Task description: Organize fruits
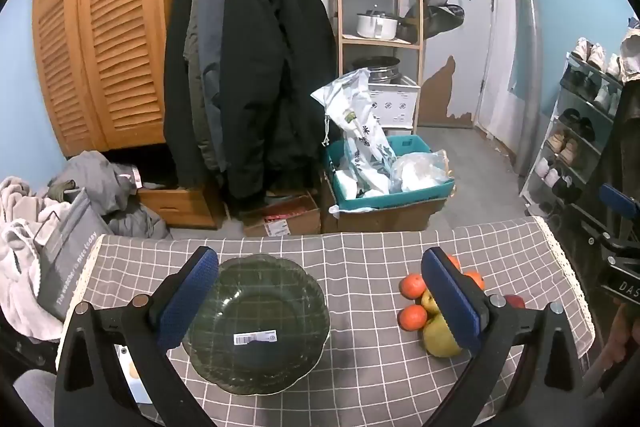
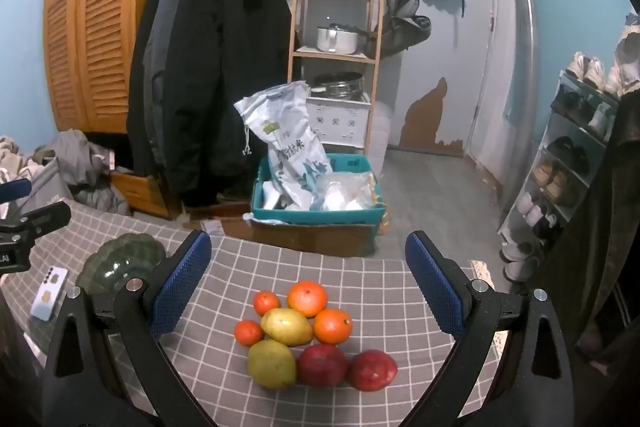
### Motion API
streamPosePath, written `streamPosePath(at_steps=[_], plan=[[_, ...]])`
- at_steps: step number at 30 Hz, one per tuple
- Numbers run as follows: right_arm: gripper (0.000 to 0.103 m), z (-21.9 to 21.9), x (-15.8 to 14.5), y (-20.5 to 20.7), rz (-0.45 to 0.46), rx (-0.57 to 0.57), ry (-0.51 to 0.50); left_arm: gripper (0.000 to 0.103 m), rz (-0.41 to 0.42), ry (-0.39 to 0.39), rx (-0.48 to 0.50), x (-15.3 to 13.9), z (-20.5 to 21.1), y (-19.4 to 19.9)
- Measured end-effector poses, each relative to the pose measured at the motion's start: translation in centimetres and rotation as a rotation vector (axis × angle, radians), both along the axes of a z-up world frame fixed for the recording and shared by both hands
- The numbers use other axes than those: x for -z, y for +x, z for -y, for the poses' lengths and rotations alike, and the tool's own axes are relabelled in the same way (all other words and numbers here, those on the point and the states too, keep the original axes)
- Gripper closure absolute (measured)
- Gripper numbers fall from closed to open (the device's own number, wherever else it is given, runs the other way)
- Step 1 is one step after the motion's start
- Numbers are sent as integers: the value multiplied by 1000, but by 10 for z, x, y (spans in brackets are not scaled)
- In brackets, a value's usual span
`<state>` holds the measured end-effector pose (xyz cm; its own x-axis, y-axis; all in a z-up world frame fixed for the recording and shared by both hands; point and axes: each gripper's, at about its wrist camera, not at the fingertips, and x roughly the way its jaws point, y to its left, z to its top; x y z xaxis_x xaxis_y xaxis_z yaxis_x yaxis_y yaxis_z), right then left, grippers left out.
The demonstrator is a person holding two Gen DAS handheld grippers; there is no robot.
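Observation:
A dark green glass bowl (image 1: 256,323) with a white barcode sticker sits on the grey checked tablecloth (image 1: 360,267), between the wide-open fingers of my left gripper (image 1: 320,307); nothing is gripped. To its right lies a cluster of fruit (image 1: 428,311). In the right wrist view several oranges (image 2: 307,298), two yellow-green pears (image 2: 287,326) and two red apples (image 2: 322,365) lie bunched together below my right gripper (image 2: 308,291), which hangs open above them. The bowl (image 2: 124,259) shows at the left there, partly behind the left finger.
A white phone (image 2: 50,293) lies on the cloth (image 2: 360,279) near the bowl. Beyond the table's far edge stand a teal crate (image 2: 316,213) of bags on cardboard boxes, hanging coats (image 1: 248,75), a wooden shelf (image 2: 336,59) and a shoe rack (image 2: 568,163) at right.

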<state>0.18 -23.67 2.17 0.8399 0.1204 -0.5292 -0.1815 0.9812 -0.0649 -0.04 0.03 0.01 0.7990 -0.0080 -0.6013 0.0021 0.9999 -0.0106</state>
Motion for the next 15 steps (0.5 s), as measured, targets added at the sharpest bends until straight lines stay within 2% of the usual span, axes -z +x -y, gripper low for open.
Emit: streamPosePath(at_steps=[15], plan=[[7, 2, -1, 1, -1, 0, -6, 1, 14, 9, 20, -7, 3, -2]])
